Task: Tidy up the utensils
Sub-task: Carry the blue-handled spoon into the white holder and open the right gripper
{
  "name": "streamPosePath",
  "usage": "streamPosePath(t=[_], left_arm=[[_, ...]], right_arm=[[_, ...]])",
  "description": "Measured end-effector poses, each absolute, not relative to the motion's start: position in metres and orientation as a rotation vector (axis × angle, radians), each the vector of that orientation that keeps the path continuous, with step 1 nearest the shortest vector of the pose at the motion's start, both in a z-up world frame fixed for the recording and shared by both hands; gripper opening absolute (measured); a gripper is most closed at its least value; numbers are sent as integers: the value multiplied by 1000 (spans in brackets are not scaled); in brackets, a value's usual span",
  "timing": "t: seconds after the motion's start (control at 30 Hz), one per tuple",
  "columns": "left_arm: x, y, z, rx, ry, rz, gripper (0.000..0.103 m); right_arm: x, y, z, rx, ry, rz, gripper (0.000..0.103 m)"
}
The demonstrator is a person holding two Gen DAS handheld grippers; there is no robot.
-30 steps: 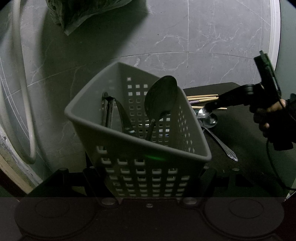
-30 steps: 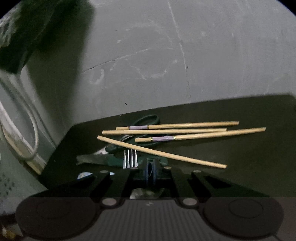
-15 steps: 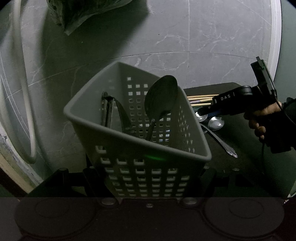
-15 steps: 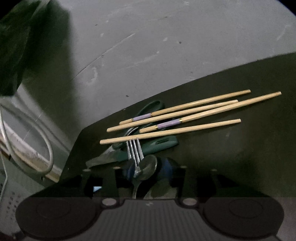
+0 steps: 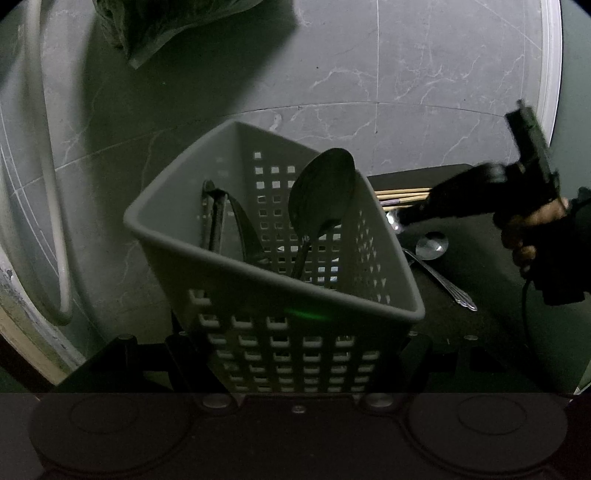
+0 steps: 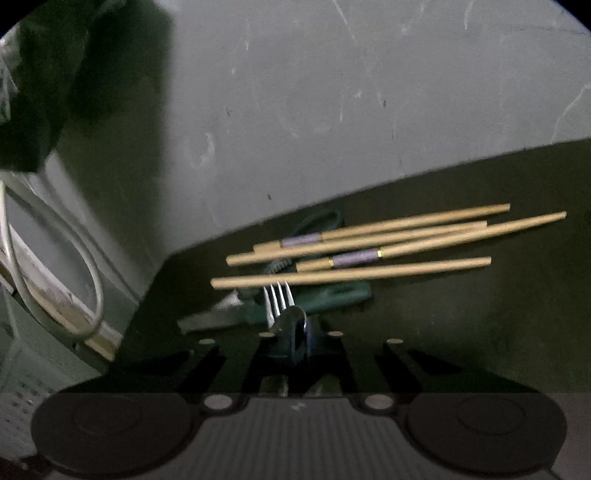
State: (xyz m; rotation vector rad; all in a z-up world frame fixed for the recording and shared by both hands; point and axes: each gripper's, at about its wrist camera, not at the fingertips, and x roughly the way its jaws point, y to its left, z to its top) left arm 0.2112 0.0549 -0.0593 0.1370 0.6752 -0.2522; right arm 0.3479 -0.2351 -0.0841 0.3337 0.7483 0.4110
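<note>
A grey perforated basket [image 5: 280, 332] sits between the fingers of my left gripper [image 5: 295, 343], which is shut on it. Inside stand a black ladle [image 5: 321, 195] and dark tongs [image 5: 218, 221]. To the right, on a black mat [image 6: 480, 314], my right gripper [image 6: 295, 343] has its jaws closing tight on the neck of a metal fork [image 6: 279, 299], tines pointing forward. In the left wrist view the right gripper [image 5: 402, 219] points at the mat, held by a hand [image 5: 528, 229]. Several wooden chopsticks [image 6: 369, 243] lie across green scissors [image 6: 325, 299]. A metal spoon [image 5: 430, 245] lies nearby.
The mat lies on a grey marble floor [image 5: 406, 74]. A white hose [image 5: 48, 184] loops at the left. A dark plastic bag [image 5: 159, 26] lies at the far left. The basket's corner [image 6: 14, 406] shows at the right wrist view's lower left.
My right gripper opened over the fork and a spoon bowl, then shut again on the fork's neck. Its view swung, with the chopsticks now farther right. The left gripper and basket stayed still.
</note>
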Motion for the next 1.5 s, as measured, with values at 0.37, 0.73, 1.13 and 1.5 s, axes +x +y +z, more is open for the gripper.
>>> streamPosePath(t=[0.37, 0.73, 1.13, 1.5], left_arm=[[211, 54, -60, 134, 674, -252, 77], [211, 55, -62, 130, 667, -258, 77], [212, 55, -62, 130, 665, -263, 77], [213, 55, -62, 131, 665, -263, 77]], right_arm=[[309, -235, -15, 232, 537, 429, 2], [262, -220, 62, 126, 310, 502, 2], [241, -168, 99, 29, 203, 693, 2], [231, -124, 67, -134, 279, 802, 2]])
